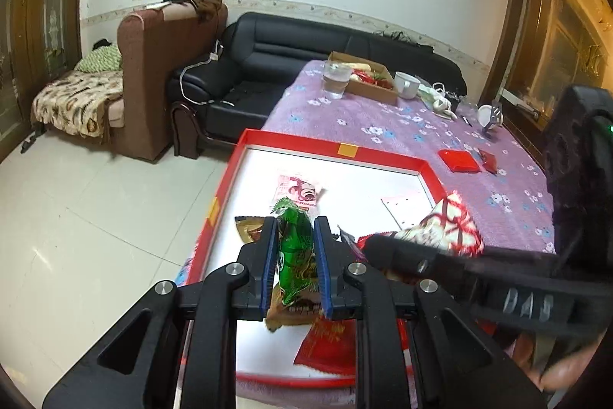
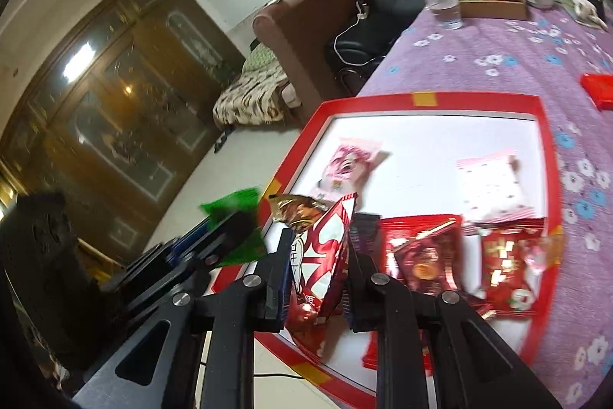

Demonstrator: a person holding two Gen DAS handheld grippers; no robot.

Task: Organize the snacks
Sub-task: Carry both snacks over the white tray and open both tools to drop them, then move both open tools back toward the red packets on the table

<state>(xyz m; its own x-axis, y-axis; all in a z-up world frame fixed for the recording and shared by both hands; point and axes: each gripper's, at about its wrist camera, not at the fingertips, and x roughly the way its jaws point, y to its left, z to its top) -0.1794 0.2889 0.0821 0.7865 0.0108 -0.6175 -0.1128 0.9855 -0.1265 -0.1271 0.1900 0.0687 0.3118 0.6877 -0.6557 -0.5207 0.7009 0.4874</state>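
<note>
A red-rimmed white tray [image 1: 337,144] [image 2: 479,99] lies on the purple flowered tablecloth and holds several snack packets. My left gripper [image 1: 295,229] is shut on a green snack packet [image 1: 295,255] and holds it above the tray's near left part; the same packet shows in the right wrist view [image 2: 233,206]. My right gripper [image 2: 320,236] is shut on a red and white snack packet [image 2: 325,255], also seen in the left wrist view [image 1: 448,225], above the tray's near edge. Pink packets [image 2: 352,160] [image 2: 490,183] and red packets [image 2: 425,255] lie in the tray.
A red packet [image 1: 458,160] and a smaller one [image 1: 487,160] lie on the cloth right of the tray. At the table's far end stand a clear cup [image 1: 336,77], a cardboard box [image 1: 367,75] and a white bowl [image 1: 407,83]. A black sofa [image 1: 268,64] stands behind; tiled floor is at left.
</note>
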